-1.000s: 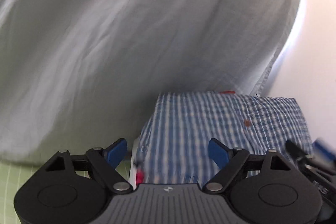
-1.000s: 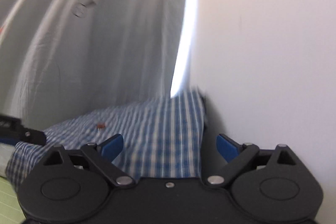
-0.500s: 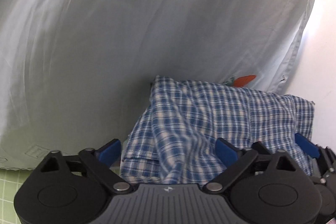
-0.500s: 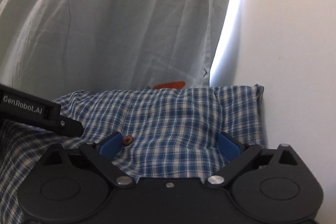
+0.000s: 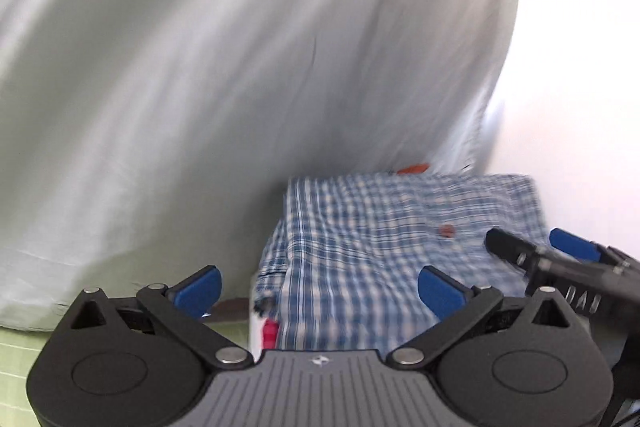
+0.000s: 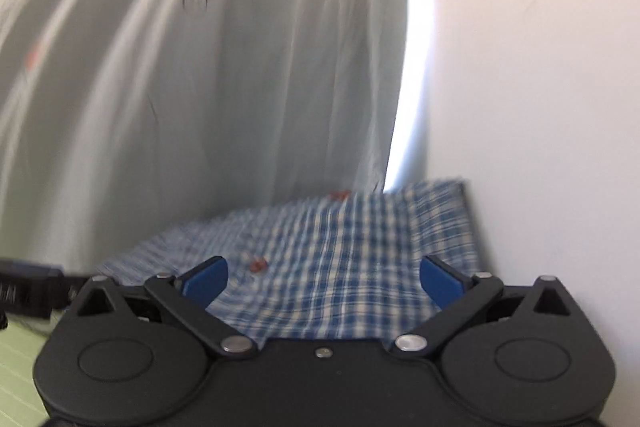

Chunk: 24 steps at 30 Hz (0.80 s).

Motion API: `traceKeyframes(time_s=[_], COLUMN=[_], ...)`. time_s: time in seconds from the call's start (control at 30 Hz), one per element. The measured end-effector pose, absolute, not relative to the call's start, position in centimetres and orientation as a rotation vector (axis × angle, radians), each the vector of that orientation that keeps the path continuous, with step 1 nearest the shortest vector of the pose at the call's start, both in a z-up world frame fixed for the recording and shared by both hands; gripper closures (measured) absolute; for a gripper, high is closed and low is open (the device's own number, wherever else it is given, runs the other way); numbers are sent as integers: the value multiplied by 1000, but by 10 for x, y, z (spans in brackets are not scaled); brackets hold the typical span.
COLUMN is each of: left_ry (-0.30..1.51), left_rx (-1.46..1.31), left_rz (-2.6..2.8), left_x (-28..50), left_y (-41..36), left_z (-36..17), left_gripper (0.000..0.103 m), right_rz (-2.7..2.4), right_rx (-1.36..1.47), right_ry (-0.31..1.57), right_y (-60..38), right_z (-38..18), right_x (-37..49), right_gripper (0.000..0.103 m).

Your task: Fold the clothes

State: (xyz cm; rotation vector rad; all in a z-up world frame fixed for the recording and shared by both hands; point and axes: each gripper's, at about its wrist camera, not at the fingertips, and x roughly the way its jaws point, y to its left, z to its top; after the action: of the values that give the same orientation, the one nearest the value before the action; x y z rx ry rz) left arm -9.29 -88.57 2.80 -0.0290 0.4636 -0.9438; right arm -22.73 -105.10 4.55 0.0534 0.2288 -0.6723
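The left gripper point(image 5: 318, 289) and the right gripper point(image 6: 322, 281) both stand fully spread, their jaws having just been opening; neither grips anything, though the checked cloth lies ahead between the blue pads. The blue-and-white plaid shirt point(image 5: 400, 239) lies folded into a flat block on the green grid mat point(image 5: 20, 351), at the mat's far right corner, against the pale grey backdrop cloth point(image 5: 240, 67) and the white wall point(image 6: 540, 107). Judged handling: light, soft, limp cotton; layers slide and sag once lifted; take hold at the near folded edge, one gripper toward each near corner. Lettering on the right gripper's side is blurred; unreadable. A small red-brown button point(image 6: 258, 264) shows on the shirt.
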Motion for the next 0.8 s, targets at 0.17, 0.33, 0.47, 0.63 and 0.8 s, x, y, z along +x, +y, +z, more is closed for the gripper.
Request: traceKeyframes(time_s=[0.17, 0.33, 0.47, 0.63, 0.8], left_ry=[369, 374, 424, 481, 505], left_rx=[-7, -11, 24, 102, 171], left_rz=[-905, -846, -900, -944, -892], left_x=[-157, -208, -243, -270, -291], left_y=[-826, -757, -727, -696, -673], left_z=[46, 46, 38, 25, 13], left_gripper=[0, 0, 0, 0, 0], right_rz=[-787, -770, -760, -756, -754], right_rx=[128, 108, 134, 225, 201], right_ry=[198, 315, 356, 440, 505], right_y=[-988, -930, -887, -847, -809], right_z=[65, 63, 53, 29, 12], right_x=[-294, -346, -387, -420, -437], right_gripper=[0, 0, 0, 0, 0])
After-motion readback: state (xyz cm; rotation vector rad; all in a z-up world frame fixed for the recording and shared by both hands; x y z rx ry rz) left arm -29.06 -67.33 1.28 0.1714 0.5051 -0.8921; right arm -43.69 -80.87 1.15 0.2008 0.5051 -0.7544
